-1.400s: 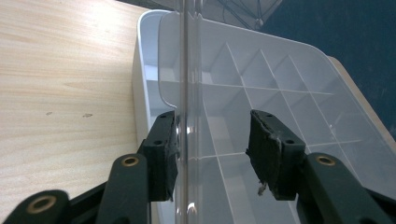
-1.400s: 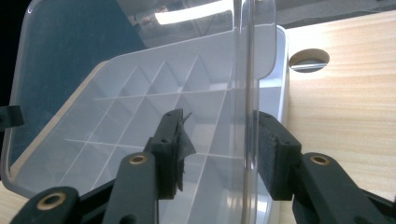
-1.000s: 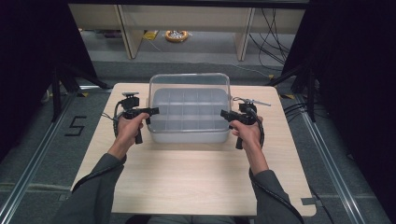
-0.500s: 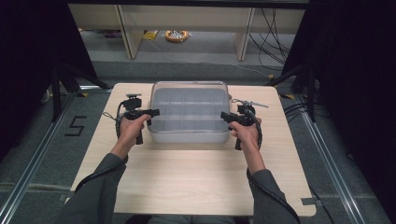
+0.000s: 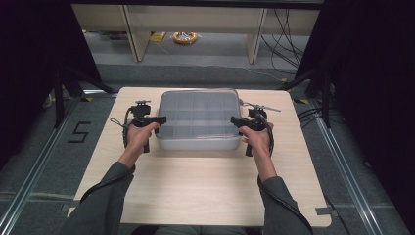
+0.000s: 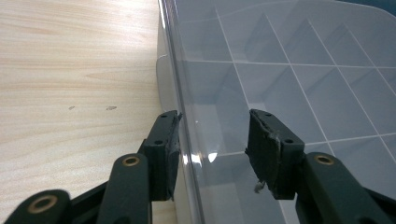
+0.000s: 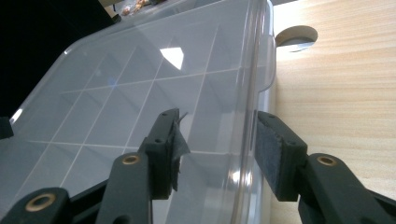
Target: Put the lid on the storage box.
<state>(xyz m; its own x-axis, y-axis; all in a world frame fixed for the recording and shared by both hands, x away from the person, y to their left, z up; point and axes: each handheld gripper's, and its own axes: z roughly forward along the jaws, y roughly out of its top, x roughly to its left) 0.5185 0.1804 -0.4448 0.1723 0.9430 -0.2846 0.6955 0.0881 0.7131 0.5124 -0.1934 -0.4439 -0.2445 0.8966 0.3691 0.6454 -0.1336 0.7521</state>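
Seemingly mid-lowering, left tool (image 5: 160,119) and right tool (image 5: 236,120), both just shifting their jaws, straddle the compartment box's (image 5: 198,120) side rims unpinched; next, withdraw.

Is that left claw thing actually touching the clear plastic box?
Touching. In the left gripper view, the left gripper straddles the clear box edge, its outer pad against the rim; the inner pad stands off.

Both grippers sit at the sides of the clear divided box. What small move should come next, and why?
Probably open both grippers a little and draw them outward. The lid lies flat on the clear compartment box, which rests on the table. The left gripper has one pad at the lid's edge, its jaws having just closed further; the right gripper, jaws just opened further, straddles the opposite rim with gaps showing.
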